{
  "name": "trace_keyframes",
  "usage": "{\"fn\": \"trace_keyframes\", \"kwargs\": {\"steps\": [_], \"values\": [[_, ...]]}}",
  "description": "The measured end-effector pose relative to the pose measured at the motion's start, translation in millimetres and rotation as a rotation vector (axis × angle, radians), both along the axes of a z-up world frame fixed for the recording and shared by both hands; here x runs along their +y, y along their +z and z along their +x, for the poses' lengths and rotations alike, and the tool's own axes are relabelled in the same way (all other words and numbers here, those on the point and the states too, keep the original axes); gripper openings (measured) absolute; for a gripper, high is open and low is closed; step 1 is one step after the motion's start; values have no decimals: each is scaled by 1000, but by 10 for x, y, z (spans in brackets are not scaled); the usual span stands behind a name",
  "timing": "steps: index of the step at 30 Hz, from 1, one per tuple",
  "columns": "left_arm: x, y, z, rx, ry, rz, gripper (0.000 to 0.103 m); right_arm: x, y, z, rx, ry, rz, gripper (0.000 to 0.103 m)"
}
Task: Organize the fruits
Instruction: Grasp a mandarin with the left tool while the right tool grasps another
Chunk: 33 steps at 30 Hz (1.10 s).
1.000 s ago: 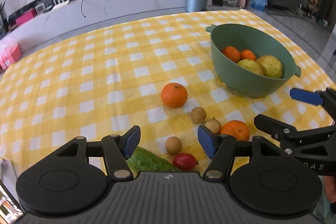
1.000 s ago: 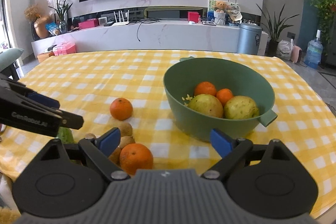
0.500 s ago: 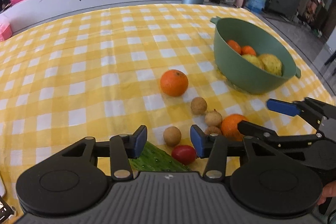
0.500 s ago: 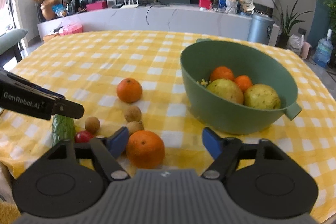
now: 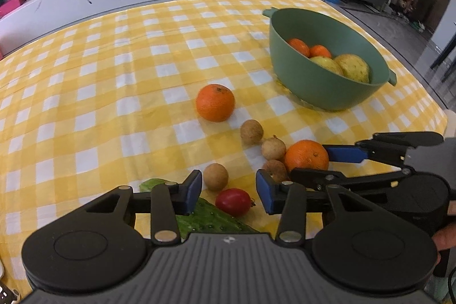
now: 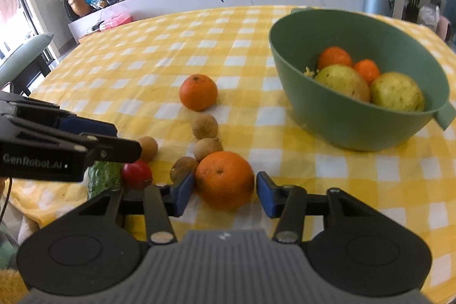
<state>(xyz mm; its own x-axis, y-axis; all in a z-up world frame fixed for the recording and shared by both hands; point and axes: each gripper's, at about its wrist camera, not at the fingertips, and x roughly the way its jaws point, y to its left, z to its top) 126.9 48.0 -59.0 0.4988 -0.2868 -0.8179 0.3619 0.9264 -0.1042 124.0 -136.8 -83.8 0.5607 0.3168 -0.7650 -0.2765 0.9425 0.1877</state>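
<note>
Nearest, the left gripper point(image 5: 229, 191) has been closing around a red tomato point(image 5: 233, 201), pads not yet touching. Just beyond, the right gripper point(image 6: 225, 190) narrows beside an orange point(image 6: 224, 179), apart still. Farther stands the green bowl point(image 6: 342, 118).

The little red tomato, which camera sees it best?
The left wrist view. There the tomato lies whole and close, right between the left gripper's blue pads, beside the cucumber. In the right wrist view the tomato is off to the left, and the left gripper's finger covers its top.
</note>
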Motion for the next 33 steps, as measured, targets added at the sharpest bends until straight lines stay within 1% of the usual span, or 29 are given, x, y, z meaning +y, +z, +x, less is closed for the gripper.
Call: {"fn": "trace_keyframes", "kwargs": {"steps": [3,7,11,13,16,17,19,22,25,26,27,31,32,33], "values": [[-30,-19,27,1,-10,16,48,-14,-14,13,11,-6,16,44],[-40,-7,143,-13,7,7,47,-7,-11,-1,4,-6,14,43],[-59,-4,302,-38,27,-12,47,-81,59,-37,-54,-51,35,42],[-88,-49,374,-40,35,0,47,-137,74,-25,-63,-89,43,42],[-156,-90,467,-52,25,32,49,-217,73,26,-56,-134,66,42],[-175,-97,495,-65,25,36,52,-231,66,42,-50,-139,76,42],[-202,-116,556,-81,23,29,56,-256,49,75,-41,-149,94,42],[-227,-175,677,-77,30,20,56,-296,45,109,-45,-185,109,42],[-222,-235,775,-70,59,19,56,-334,30,145,-43,-208,130,42],[-211,-254,799,-66,63,6,58,-337,20,159,-38,-212,133,42],[-205,-263,813,-62,65,-6,58,-322,9,165,-34,-217,132,42],[-226,-285,840,-65,63,1,58,-305,-18,201,-32,-221,129,42],[-232,-291,842,-63,59,1,57,-298,-24,209,-30,-219,126,42],[-241,-295,849,-63,57,2,53,-286,-27,211,-27,-217,123,42]]}}
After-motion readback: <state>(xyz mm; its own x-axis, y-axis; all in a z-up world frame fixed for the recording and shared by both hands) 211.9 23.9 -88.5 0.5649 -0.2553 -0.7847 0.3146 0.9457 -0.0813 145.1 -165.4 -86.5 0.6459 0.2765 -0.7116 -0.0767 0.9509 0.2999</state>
